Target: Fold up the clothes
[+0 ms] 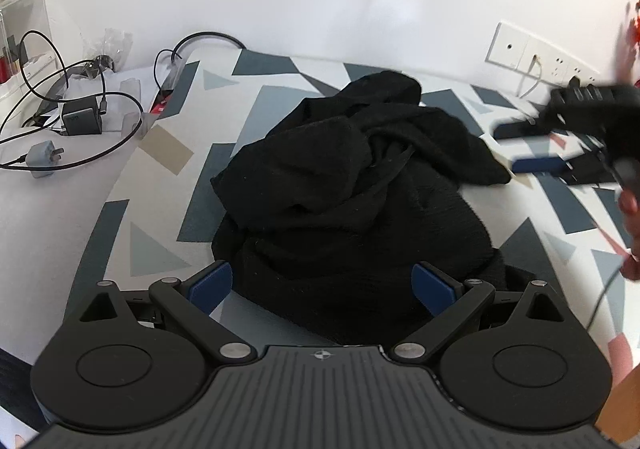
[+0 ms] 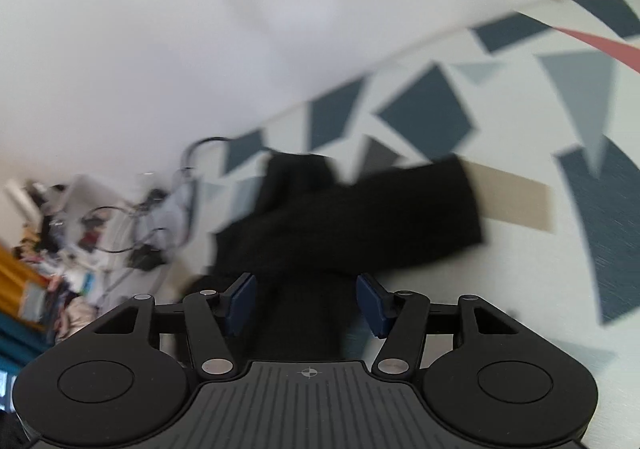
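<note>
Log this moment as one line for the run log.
stage: pre-fold | black garment: crumpled on patterned sheet | left gripper: open, garment between | right gripper: open, holding nothing

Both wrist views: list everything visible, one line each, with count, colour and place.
Garment: one, black, crumpled mid-bedsheet.
Bedsheet: one, white with grey-blue shapes, under garment.
Cables: several, black, far left.
Charger block: one, dark grey, among cables.
Plug: one, pale grey, left edge.
Wall sockets: a row, white, right wall.
Left gripper: open, garment's near edge between its blue pads.
Right gripper: open, over garment.
</note>
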### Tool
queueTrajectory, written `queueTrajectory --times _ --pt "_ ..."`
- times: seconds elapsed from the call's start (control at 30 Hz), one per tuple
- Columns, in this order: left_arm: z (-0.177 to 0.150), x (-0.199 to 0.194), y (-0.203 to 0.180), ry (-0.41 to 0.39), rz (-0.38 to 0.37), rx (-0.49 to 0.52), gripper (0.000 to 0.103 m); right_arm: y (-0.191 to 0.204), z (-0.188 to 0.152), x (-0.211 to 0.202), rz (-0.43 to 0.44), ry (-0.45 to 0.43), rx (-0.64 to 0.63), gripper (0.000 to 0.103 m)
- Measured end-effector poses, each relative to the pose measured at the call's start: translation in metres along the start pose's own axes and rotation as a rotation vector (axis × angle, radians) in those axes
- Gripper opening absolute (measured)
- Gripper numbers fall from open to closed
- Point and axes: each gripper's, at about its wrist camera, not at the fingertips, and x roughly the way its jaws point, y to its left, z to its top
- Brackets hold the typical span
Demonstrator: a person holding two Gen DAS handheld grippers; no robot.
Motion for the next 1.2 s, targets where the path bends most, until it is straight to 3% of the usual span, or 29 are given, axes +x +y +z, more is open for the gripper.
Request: queueTrajectory --times 0.23,0.33,0.4,0.53,0.6,0.63,0.67,0.7,0.73,0.77,1.0,1.2 --pt "0.024 0.015 0.004 -0.027 -0.014 0.006 0.098 -0.036 -0.002 0.014 -0.052 -0.018 0.086 0.053" --pt "0.047 0.030 0.009 -0.048 0.045 0.019 0.098 -0.013 0.009 0.032 -0.118 -0.032 -0.041 0.053" --pt "0.061 0.040 0.014 -0.052 0.070 0.011 0.098 0.003 0.016 0.043 -0.099 -0.034 -0.112 0.054" --pt "0.071 0.067 0.011 -0.003 0.032 0.029 0.098 0.045 0.021 0.072 -0.059 -0.024 -0.258 0.064" --pt "0.067 0.074 0.007 0.015 0.039 0.026 0.090 0.059 0.024 0.091 -0.051 0.013 -0.250 0.072" --pt "0.065 0.076 0.006 0.019 0.046 0.019 0.075 0.062 0.026 0.101 -0.052 0.034 -0.212 0.071" --pt "0.062 0.077 0.007 0.023 0.048 0.005 0.059 0.062 0.028 0.109 -0.048 0.049 -0.175 0.063" --pt "0.061 0.075 0.011 0.028 0.038 -0.025 0.048 0.061 0.029 0.112 -0.038 0.053 -0.145 0.038" --pt "0.059 0.072 0.015 0.029 0.025 -0.057 0.028 0.059 0.030 0.110 -0.025 0.043 -0.133 0.026" --pt "0.058 0.067 0.022 0.024 0.010 -0.088 0.016 0.057 0.031 0.109 -0.012 0.033 -0.120 0.012" --pt "0.063 0.026 0.045 -0.075 0.050 -0.175 0.009 0.038 0.036 0.050 0.042 -0.111 -0.064 0.006" --pt "0.065 0.002 0.032 -0.143 0.070 -0.140 0.006 0.014 0.041 -0.022 0.039 -0.292 0.036 0.006"
